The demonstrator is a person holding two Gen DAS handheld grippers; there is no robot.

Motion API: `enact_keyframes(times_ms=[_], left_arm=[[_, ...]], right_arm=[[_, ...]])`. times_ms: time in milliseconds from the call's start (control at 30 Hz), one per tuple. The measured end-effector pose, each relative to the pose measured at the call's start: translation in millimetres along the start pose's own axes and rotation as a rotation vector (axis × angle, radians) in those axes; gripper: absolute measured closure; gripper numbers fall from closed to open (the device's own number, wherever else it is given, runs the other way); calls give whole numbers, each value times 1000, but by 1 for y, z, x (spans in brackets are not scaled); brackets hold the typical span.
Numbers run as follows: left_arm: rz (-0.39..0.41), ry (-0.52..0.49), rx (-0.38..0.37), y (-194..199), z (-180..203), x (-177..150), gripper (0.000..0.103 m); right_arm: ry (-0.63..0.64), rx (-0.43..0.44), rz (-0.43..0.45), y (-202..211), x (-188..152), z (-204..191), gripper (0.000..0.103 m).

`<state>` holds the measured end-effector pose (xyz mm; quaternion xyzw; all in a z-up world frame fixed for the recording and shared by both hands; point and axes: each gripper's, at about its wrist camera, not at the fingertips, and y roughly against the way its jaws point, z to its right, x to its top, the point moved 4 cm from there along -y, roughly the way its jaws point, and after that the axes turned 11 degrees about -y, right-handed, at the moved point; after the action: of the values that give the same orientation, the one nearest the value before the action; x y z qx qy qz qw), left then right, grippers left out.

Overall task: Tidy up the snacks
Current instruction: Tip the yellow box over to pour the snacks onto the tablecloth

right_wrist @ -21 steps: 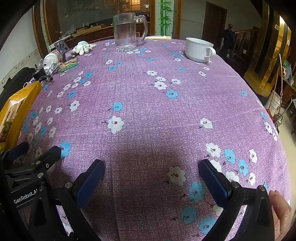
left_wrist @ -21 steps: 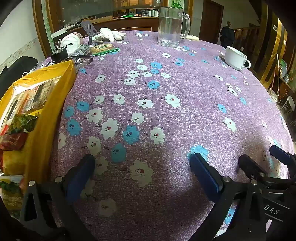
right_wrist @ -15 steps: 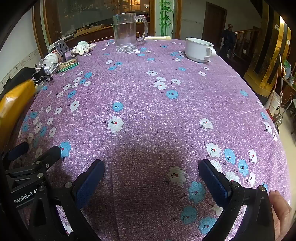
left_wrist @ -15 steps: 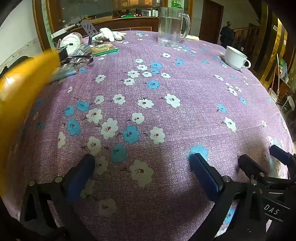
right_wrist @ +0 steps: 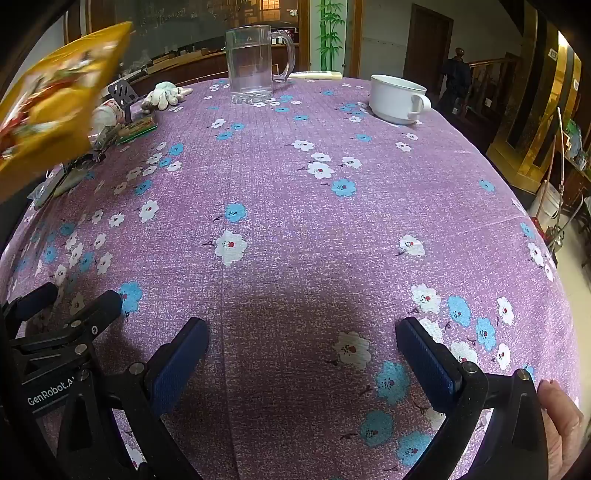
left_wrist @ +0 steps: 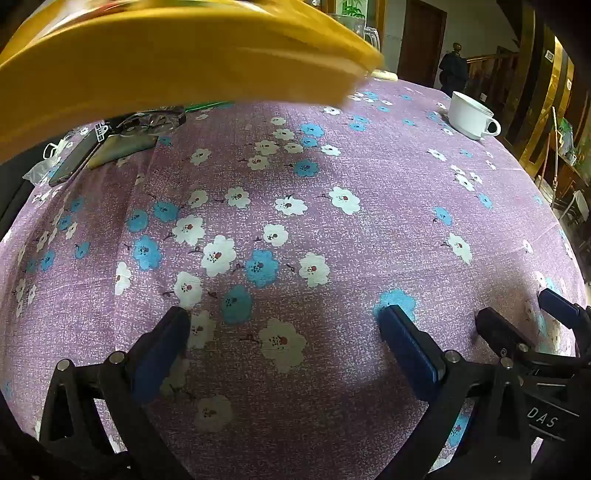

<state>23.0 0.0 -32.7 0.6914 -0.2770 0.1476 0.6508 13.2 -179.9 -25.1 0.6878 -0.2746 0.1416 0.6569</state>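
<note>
Two grippers, left gripper (left_wrist: 280, 339) and right gripper (right_wrist: 301, 350), fingers spread wide and empty above floral worktop (right_wrist: 295, 206), blurred yellow snack bag (left_wrist: 166, 62) airborne at left.

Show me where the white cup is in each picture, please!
Left wrist view: the white cup stands far back on the right, near the table's far edge.
Right wrist view: the white cup stands at the back, right of the middle, right of the glass mug.
Shared landmark: the dark doorway behind the table.
</note>
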Motion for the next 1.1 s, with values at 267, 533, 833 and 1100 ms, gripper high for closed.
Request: enact_keyframes(times_ms=[267, 533, 833, 1100], left_arm=[[0, 0, 0, 0, 0, 0, 0], [0, 0, 0, 0, 0, 0, 0], [0, 0, 0, -1, 0, 1, 0], [0, 0, 0, -1, 0, 1, 0]], right_arm=[[0, 0, 0, 0, 0, 0, 0], [0, 0, 0, 0, 0, 0, 0], [0, 0, 0, 0, 1, 2, 0], [0, -1, 0, 0, 0, 0, 0]])
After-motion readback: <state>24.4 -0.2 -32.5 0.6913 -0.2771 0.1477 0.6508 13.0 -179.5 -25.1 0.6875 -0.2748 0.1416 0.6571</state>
